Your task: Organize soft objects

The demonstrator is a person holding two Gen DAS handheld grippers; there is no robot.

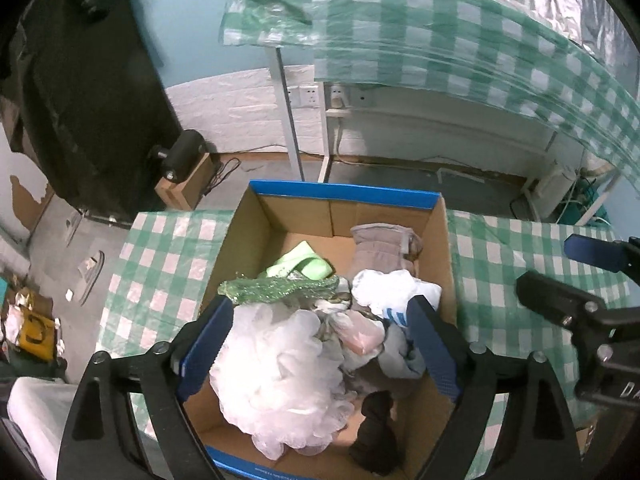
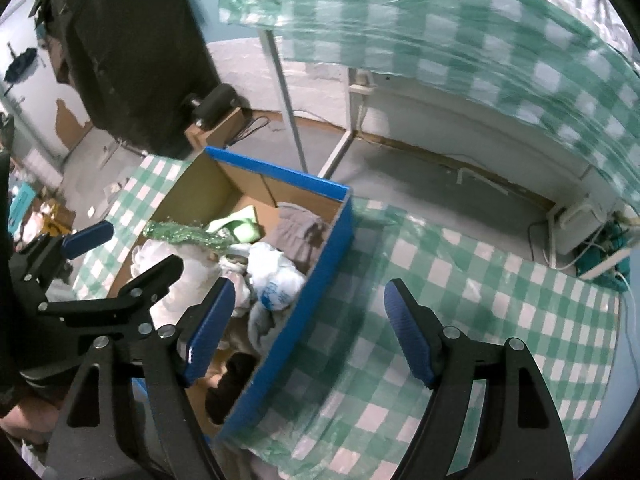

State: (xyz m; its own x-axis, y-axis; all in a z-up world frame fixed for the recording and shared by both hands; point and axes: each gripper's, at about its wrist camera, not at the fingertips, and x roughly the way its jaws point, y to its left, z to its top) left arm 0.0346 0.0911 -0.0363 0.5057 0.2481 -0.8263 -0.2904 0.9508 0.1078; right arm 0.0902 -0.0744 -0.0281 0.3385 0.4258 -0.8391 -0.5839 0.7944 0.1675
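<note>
Two grippers hang over a cardboard box with blue edges, which sits on a desk covered in green and white checked cloth.

In the left wrist view, the left gripper fills the lower middle of the frame, its blue-padded fingers spread wide with nothing pinched between them. Under it, inside the box, from left to right: a white mesh bath puff at lower centre, a strip of green tinsel just above it, a pale green cloth behind that, a pink item near the middle, a black sock toward the bottom edge, a white cloth with blue stripes, and a grey glove by the far wall. The soft things lie heaped and touching one another. At the right edge of this frame the right gripper shows from the side, over the cloth.

In the right wrist view, the left gripper appears at the left edge above the box. The right gripper sits in the lower middle, its fingers spread apart and empty; the left finger is over the box, the right finger over bare checked cloth, the blue box wall between them.
</note>
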